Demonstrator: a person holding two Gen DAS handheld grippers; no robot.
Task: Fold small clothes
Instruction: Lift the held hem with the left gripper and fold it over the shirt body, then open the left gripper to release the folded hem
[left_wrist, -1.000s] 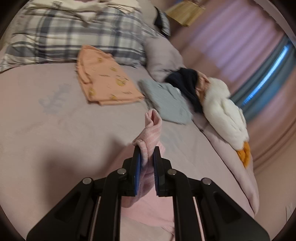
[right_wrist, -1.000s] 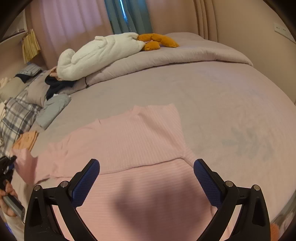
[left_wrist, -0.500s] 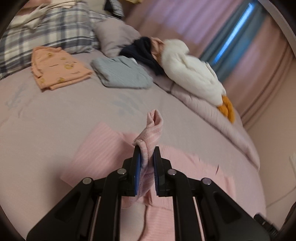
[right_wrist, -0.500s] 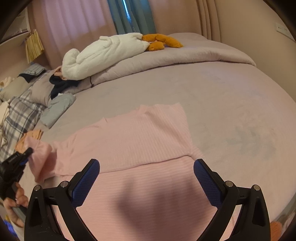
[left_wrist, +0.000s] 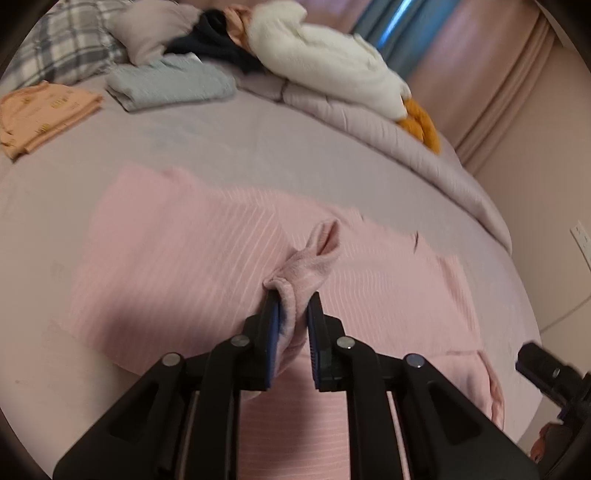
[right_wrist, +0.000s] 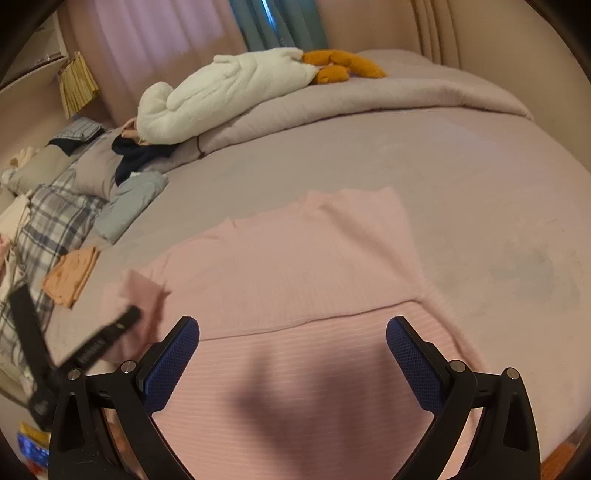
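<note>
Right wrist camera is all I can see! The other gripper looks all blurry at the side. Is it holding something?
Observer: Yes. The left gripper pinches the sleeve cuff of the pink top between its blue pads.
Operator: Which way does the cuff point?
Observer: It sticks up past the fingertips, above the middle of the top, which lies spread out on the bed.

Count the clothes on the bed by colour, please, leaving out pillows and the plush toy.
Pink, pink ribbed top spread out: 1
Orange, folded orange garment: 1
Grey-blue, folded grey-blue garment: 1
Dark navy, crumpled dark navy garment: 1
Total: 4
</note>
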